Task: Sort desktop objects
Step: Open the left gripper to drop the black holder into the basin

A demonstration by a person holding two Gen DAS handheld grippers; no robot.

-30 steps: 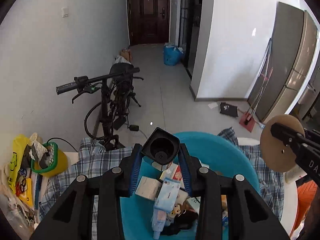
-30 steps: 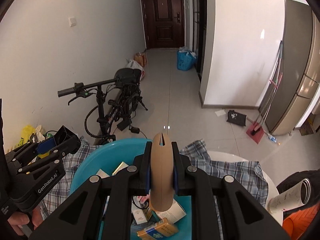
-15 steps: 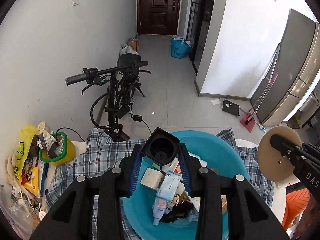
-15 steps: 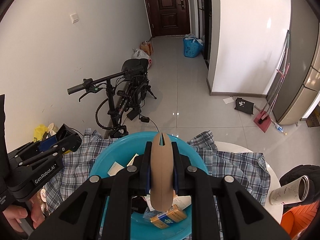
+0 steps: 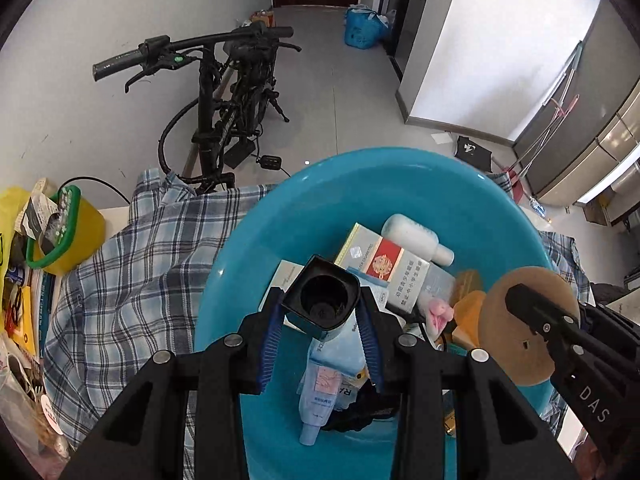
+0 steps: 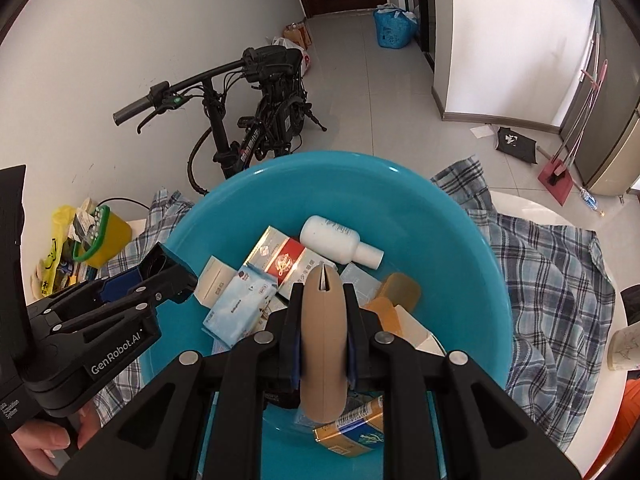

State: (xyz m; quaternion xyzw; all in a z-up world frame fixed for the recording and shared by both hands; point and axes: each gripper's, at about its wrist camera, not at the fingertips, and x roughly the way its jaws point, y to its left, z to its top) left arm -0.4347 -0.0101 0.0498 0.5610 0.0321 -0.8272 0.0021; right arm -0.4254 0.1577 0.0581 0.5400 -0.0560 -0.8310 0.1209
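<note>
My left gripper [image 5: 320,297] is shut on a black square cup [image 5: 322,300], its hollow facing the camera. It hangs over the near left part of a blue basin [image 5: 280,216]. My right gripper [image 6: 323,293] is shut on a tan flat disc [image 6: 322,344], seen edge-on. The same disc [image 5: 520,344] shows face-on at the right of the left wrist view. Both grippers point steeply down over the basin [image 6: 460,232]. In it lie a white bottle [image 6: 332,242], a red and white carton [image 6: 280,260], a blue tissue pack [image 6: 238,308] and orange boxes [image 6: 400,292].
A checked cloth [image 6: 552,280] covers the white table [image 6: 516,204] under the basin. A yellow bucket with a green rim [image 5: 64,236] and clutter stand at the left. A black bicycle [image 5: 224,120] leans by the wall beyond. A paper cup [image 6: 624,346] stands at the right.
Both grippers have sunk toward the basin and tipped further down, so the basin and its contents look larger. Each keeps its grip unchanged.
</note>
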